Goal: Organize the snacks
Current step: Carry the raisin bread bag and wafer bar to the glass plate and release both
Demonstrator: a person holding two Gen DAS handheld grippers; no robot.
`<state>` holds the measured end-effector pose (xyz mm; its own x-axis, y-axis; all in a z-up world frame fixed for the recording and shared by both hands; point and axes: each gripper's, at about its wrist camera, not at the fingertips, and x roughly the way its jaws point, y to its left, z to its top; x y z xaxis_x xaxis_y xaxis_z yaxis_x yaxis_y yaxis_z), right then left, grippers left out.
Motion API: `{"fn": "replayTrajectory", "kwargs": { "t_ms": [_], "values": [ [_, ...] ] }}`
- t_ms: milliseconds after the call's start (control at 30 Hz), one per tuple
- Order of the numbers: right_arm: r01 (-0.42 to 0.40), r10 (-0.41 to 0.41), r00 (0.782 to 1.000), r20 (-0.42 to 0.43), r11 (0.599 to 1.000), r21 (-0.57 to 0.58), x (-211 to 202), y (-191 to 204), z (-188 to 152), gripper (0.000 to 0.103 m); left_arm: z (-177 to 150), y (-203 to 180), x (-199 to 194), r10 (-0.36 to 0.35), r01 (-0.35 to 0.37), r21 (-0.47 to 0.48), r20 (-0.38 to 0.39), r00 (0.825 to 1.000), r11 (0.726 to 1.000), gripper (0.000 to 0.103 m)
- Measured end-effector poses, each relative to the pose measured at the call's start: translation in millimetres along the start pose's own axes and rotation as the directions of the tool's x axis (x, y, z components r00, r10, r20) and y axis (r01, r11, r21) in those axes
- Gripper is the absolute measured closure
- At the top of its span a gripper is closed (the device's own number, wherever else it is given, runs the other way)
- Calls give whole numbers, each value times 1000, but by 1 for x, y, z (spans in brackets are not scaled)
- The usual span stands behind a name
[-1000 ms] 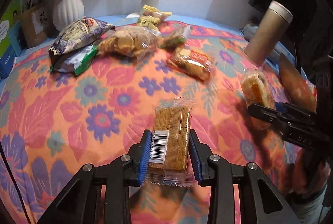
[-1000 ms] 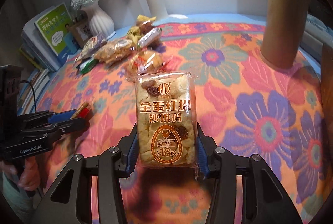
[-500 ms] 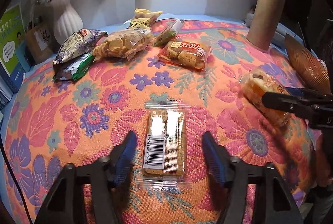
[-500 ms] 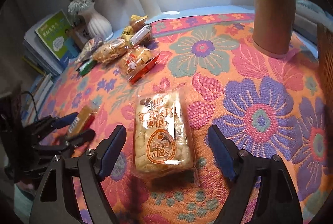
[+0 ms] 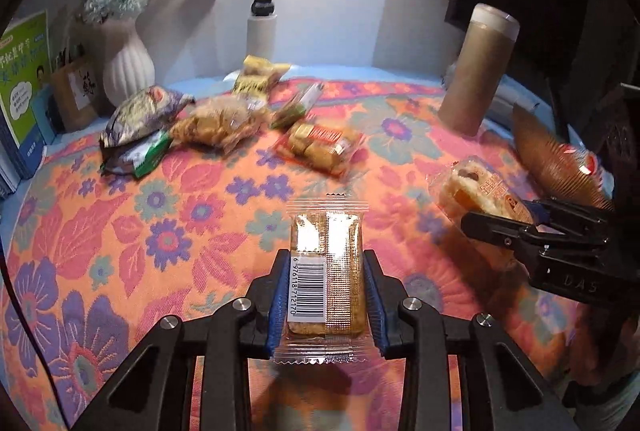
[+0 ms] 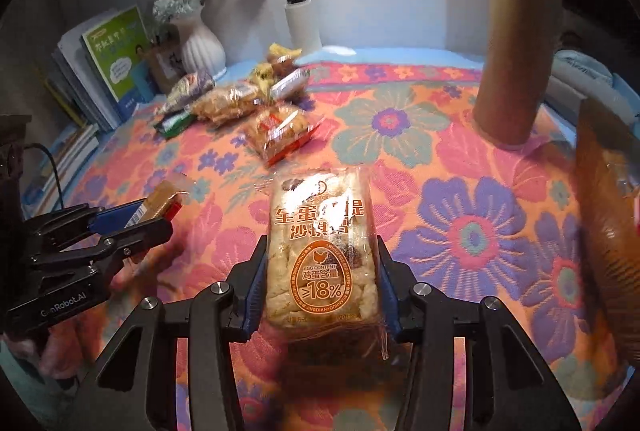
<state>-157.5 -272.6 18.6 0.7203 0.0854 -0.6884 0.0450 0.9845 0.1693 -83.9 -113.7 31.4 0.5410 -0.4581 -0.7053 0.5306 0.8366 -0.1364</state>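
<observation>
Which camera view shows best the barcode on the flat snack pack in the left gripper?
The left wrist view: the flat snack pack faces the camera between the left gripper pads, barcode readable. In the right wrist view the pack is edge-on, with only a sliver of barcode.

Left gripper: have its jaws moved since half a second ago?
Yes. The left gripper, open around the cracker pack then, is now shut on it.

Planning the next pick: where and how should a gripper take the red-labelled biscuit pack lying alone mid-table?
Grip the red-labelled biscuit pack across its short width, mid-length, on the firm biscuit body rather than the thin sealed ends. It lies flat and angled on the tablecloth, so come from above with the gripper turned to match; its long sides look free of other snacks.
</observation>
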Motion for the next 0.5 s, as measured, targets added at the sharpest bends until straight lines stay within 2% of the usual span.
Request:
{"fn": "replayTrajectory", "kwargs": {
  "t_ms": [267, 500],
  "values": [
    [23, -31, 987, 160, 999, 46, -71, -26, 12, 58, 42, -64, -27, -84, 77, 77, 100, 991, 994, 70],
    [107, -144, 954, 261, 983, 150, -126, -87, 17, 58, 86, -144, -21, -201, 182, 161, 112, 973, 970, 70]
  ]
}}
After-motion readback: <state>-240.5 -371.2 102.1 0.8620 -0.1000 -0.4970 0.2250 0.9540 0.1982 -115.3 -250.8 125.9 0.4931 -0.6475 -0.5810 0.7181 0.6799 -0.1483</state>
